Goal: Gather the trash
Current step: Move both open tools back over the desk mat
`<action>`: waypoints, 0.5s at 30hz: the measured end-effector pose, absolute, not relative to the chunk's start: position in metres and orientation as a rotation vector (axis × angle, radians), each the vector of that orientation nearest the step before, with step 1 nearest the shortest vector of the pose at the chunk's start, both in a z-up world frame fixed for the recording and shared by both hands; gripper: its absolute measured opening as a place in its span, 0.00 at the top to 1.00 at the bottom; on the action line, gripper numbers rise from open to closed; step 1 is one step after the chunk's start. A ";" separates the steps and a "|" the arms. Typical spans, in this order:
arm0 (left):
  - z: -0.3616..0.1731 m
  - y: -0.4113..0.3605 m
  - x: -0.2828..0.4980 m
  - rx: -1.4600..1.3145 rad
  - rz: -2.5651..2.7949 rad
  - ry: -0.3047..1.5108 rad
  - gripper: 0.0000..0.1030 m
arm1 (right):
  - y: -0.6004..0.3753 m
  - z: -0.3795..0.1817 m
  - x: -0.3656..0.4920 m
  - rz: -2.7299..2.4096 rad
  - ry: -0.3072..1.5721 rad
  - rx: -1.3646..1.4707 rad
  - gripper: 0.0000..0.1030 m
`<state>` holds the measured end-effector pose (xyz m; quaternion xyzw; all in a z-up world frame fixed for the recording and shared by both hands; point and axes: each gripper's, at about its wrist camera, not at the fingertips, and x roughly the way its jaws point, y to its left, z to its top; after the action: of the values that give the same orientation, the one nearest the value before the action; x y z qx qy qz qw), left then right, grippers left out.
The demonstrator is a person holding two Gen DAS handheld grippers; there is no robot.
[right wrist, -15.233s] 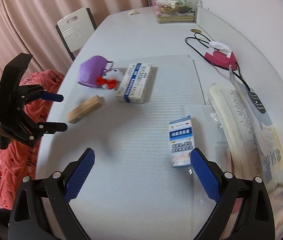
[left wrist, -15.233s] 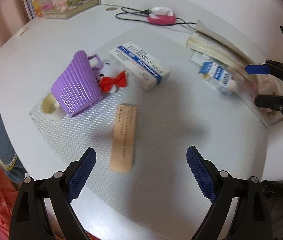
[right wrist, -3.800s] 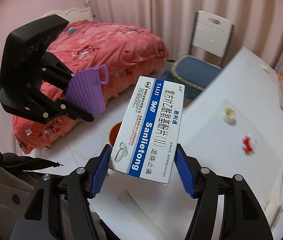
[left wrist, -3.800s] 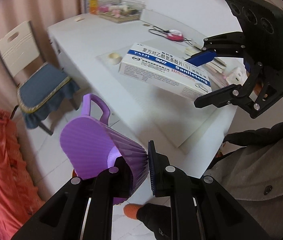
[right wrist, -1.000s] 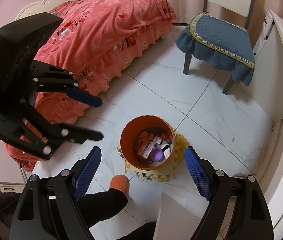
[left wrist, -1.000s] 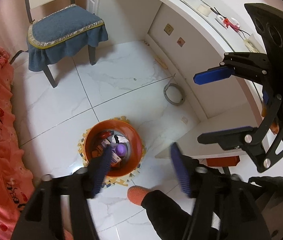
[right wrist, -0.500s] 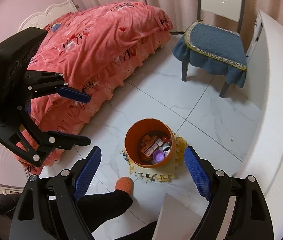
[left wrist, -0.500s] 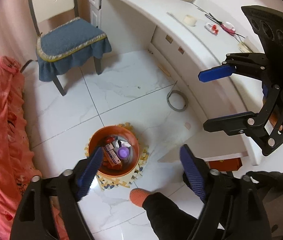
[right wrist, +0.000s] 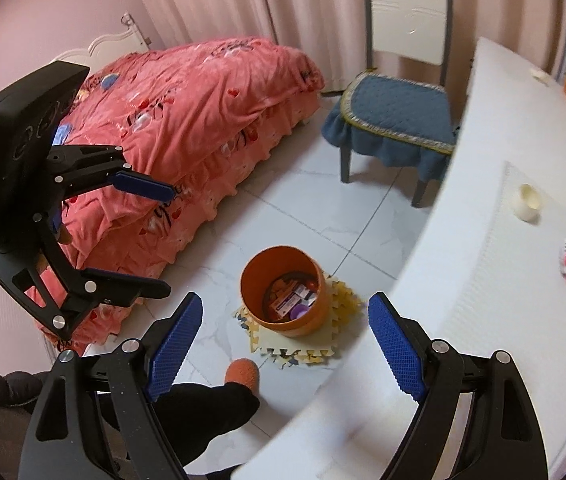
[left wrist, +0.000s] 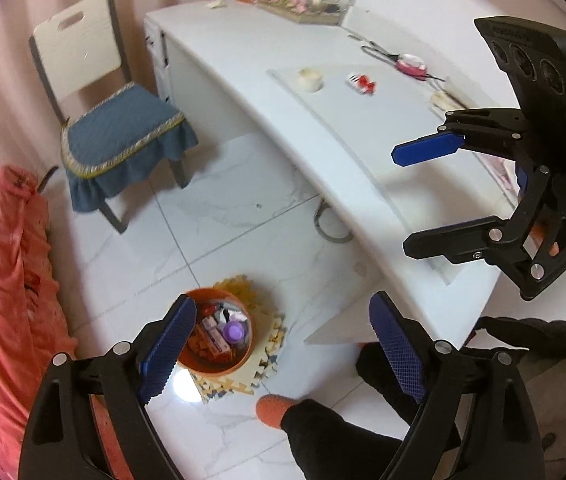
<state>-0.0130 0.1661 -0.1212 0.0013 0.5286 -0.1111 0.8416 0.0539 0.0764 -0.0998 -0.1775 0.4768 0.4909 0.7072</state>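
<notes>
An orange trash bin (left wrist: 243, 354) stands on the floor on a foam mat; it holds boxes and a purple cup (left wrist: 234, 331). It also shows in the right wrist view (right wrist: 317, 322). My left gripper (left wrist: 279, 344) is open and empty, high above the bin. My right gripper (right wrist: 285, 340) is open and empty too, above the bin beside the table edge. Each gripper shows in the other's view: the right gripper (left wrist: 435, 196) over the table, the left gripper (right wrist: 159, 236) in front of the bed.
The white table (left wrist: 267, 120) carries a tape roll (left wrist: 310, 79), a small red-and-white toy (left wrist: 361, 83), a pink object with a cable (left wrist: 411, 65) and a clear organizer (left wrist: 303, 4). A blue-cushioned chair (right wrist: 395, 120) and a pink bed (right wrist: 203, 92) flank the bin. A foot in an orange slipper (right wrist: 243, 374) is nearby.
Both grippers have risen and tilted up from the bin toward the table; more of the tabletop is in view. Both stay open and empty.
</notes>
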 end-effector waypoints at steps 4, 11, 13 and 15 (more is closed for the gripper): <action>-0.107 0.143 -0.006 0.036 -0.265 1.089 0.15 | 0.045 -0.085 0.060 1.051 1.030 -0.372 0.18; -0.088 0.106 0.014 0.111 -0.336 1.055 0.15 | -0.007 -0.066 0.076 0.965 0.999 -0.332 0.18; -0.085 0.096 0.021 0.126 -0.356 1.047 0.15 | -0.023 -0.061 0.083 0.941 0.991 -0.316 0.18; -0.082 0.085 0.027 0.146 -0.373 1.040 0.15 | -0.036 -0.059 0.090 0.921 0.985 -0.303 0.18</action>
<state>0.0267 0.0846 -0.0816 0.0693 0.4935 -0.1771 0.8487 0.0898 -0.0362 -0.0588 -0.1398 0.4543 0.4247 0.7705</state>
